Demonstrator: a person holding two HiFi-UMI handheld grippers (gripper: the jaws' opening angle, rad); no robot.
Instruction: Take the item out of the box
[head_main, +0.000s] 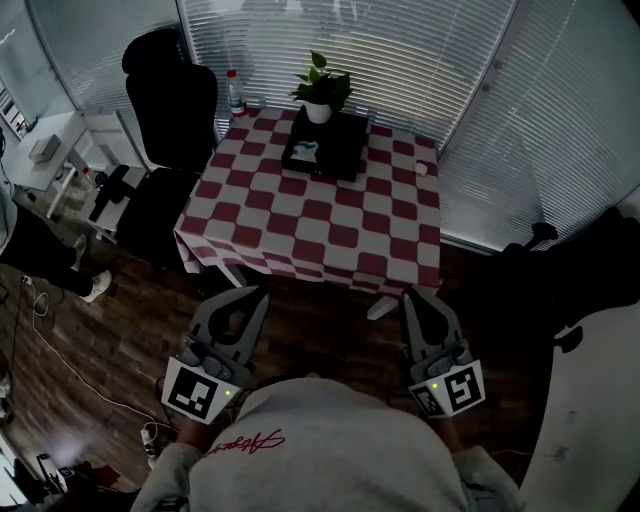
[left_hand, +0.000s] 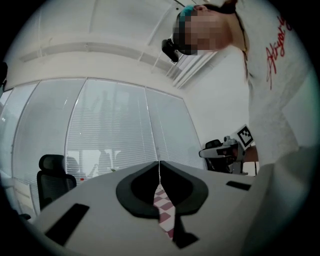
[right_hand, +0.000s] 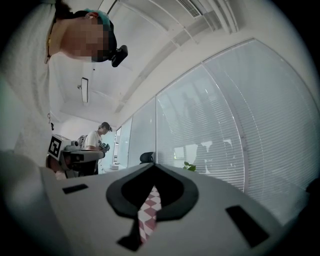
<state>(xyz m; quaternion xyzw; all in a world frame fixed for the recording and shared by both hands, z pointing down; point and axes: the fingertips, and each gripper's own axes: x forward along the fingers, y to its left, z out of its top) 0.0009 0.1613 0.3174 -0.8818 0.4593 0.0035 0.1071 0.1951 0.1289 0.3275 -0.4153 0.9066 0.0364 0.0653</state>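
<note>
A black box (head_main: 337, 152) stands at the far side of a table under a red-and-white checked cloth (head_main: 320, 225). Inside the box, at its left, lies a small teal-and-white item (head_main: 306, 150). My left gripper (head_main: 255, 296) and right gripper (head_main: 410, 296) are held low in front of my chest, short of the table's near edge and well apart from the box. Both point toward the table. The left gripper (left_hand: 159, 163) has its jaws shut tip to tip with nothing between them. The right gripper (right_hand: 152, 165) is shut and empty too.
A potted plant (head_main: 322, 88) stands at the box's far end. A bottle (head_main: 234, 92) is at the far left corner and a small white object (head_main: 422, 168) near the right edge. A black office chair (head_main: 172, 110) is left of the table. Blinds cover the windows behind. Another person (right_hand: 98, 140) is at a desk.
</note>
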